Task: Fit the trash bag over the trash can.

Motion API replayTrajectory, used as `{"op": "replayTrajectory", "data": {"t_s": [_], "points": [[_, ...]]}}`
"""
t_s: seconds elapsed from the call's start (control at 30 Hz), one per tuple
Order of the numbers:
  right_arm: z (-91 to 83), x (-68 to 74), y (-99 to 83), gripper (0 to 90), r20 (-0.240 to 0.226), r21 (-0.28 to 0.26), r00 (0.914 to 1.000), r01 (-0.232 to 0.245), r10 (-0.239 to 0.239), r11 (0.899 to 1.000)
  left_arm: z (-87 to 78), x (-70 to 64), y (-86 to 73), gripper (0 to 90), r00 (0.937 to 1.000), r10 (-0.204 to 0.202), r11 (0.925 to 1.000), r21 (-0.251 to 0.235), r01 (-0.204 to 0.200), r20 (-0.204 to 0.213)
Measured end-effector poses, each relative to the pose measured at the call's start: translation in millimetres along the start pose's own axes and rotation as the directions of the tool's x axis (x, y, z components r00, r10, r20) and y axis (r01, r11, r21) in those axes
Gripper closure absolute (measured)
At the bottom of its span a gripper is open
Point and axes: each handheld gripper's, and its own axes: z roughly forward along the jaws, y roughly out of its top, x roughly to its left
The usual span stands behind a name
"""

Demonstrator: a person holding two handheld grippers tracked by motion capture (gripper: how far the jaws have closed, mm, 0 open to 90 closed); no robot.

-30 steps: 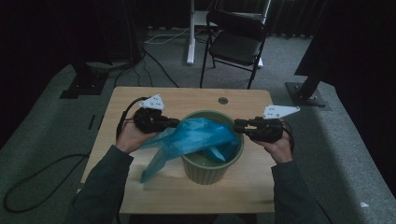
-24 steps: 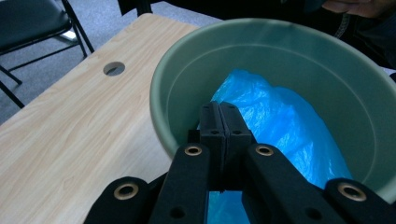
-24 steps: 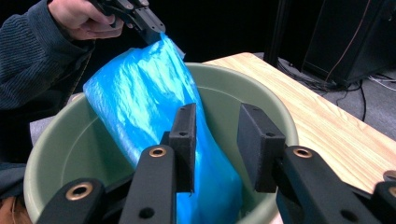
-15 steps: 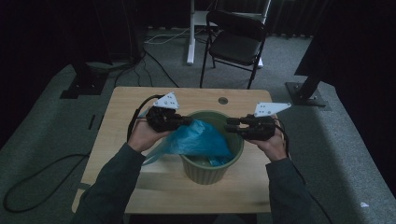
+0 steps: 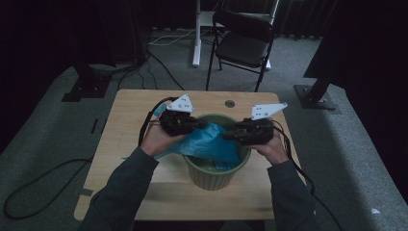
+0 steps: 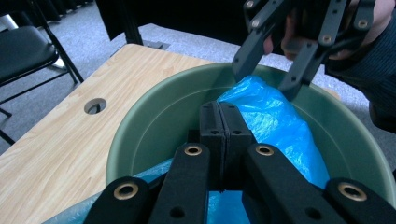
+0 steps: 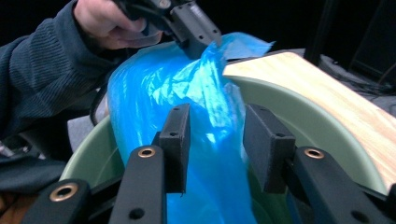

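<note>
Bag (image 5: 207, 144), blue plastic, drapes over the near-left rim of a green bin (image 5: 214, 173) and into it; the bin stands on a wooden bench (image 5: 125, 115); left gripper (image 5: 201, 124), above the bin's left rim, is clamped on the bag; right gripper (image 5: 230, 135), above the right rim, has jaws apart around a fold.

I see a black folding chair (image 5: 243, 45) behind the wooden table (image 5: 130, 125), w/ a white stand leg (image 5: 196, 33) beside it; black cables (image 5: 33, 185) trail over grey carpet, left.
</note>
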Motion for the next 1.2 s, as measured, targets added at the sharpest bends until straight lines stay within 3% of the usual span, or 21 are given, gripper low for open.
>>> {"op": "replayTrajectory", "data": {"t_s": [0.03, 0.17, 0.23, 0.27, 0.63, 0.77, 0.87, 1.0, 1.03, 1.2], "points": [[0.0, 0.0, 0.0, 60.8, 0.000, 0.000, 1.0000, 0.000, 0.000, 1.000, 0.0, 0.0, 0.0, 89.2, 1.0000, 0.000, 1.0000, 0.000, 0.000, 0.000], [4.0, 3.5, 0.5, 84.6, 0.021, 0.026, 0.9993, 0.029, -0.029, 0.999, -3.0, 0.9, -1.1, 87.6, 1.0000, -0.008, 0.9999, -0.015, 0.008, -0.001], [3.1, 3.5, 0.2, 84.6, 0.035, 0.027, 0.9990, 0.028, -0.029, 0.999, -3.0, 0.9, -1.1, 85.4, 1.0000, -0.008, 0.9999, -0.015, 0.008, -0.001], [0.1, 3.0, -0.6, 88.8, 0.058, 0.020, 0.9978, 0.032, -0.033, 0.999, -8.1, 2.4, -3.0, 80.9, 0.9998, -0.017, 0.9992, -0.036, 0.017, -0.003], [-14.6, 1.1, -8.5, 88.8, 0.108, -0.014, 0.9939, 0.024, -0.022, 1.000, -41.8, 2.4, -15.6, 73.0, 0.9985, -0.047, 0.9952, -0.087, 0.044, -0.029], [-17.9, 1.2, -10.0, 88.8, 0.118, -0.022, 0.9927, 0.027, -0.024, 0.999, -51.4, 6.1, -25.7, 67.4, 0.9964, -0.075, 0.9945, -0.077, 0.072, -0.039], [-19.6, 0.9, -10.5, 88.7, 0.124, -0.026, 0.9920, 0.026, -0.023, 0.999, -59.0, 12.2, -35.0, 64.0, 0.9923, -0.121, 0.9891, -0.089, 0.118, -0.028], [-20.7, 0.9, -11.1, 88.7, 0.138, -0.038, 0.9901, 0.030, -0.024, 0.999, -60.6, 17.0, -40.4, 55.7, 0.9872, -0.159, 0.9829, -0.095, 0.158, -0.010], [-20.6, 1.0, -11.1, 88.7, 0.139, -0.040, 0.9900, 0.031, -0.025, 0.999, -59.3, 16.9, -40.8, 50.8, 0.9864, -0.163, 0.9825, -0.094, 0.161, -0.016], [-20.3, 1.5, -10.8, 88.5, 0.139, -0.041, 0.9899, 0.035, -0.029, 0.999, -48.7, 16.7, -41.5, 45.1, 0.9844, -0.176, 0.9821, -0.069, 0.175, -0.002]]}}
